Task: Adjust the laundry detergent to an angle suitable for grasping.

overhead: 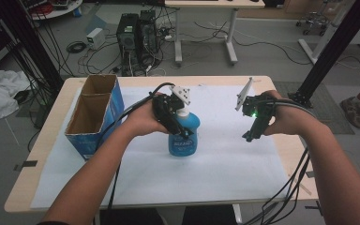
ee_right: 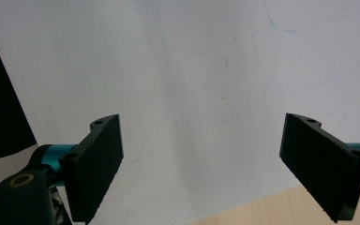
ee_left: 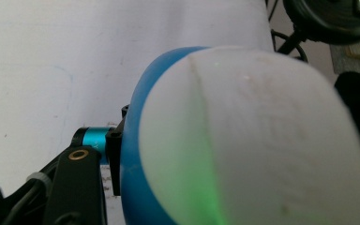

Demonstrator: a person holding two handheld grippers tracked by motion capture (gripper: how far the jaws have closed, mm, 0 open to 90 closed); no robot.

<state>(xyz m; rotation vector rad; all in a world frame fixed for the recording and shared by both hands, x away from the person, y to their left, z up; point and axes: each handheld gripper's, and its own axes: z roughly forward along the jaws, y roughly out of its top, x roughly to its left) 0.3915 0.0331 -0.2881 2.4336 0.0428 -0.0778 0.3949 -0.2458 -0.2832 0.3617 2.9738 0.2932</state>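
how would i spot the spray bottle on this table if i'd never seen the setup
Start at the wooden table with the white sheet over its top. Near the sheet's middle, right of the open blue cardboard box, stands the spray bottle, gripped by the left gripper. It is the one upright blue plastic bottle with a white trigger head, while the right gripper hangs open and empty beside it.
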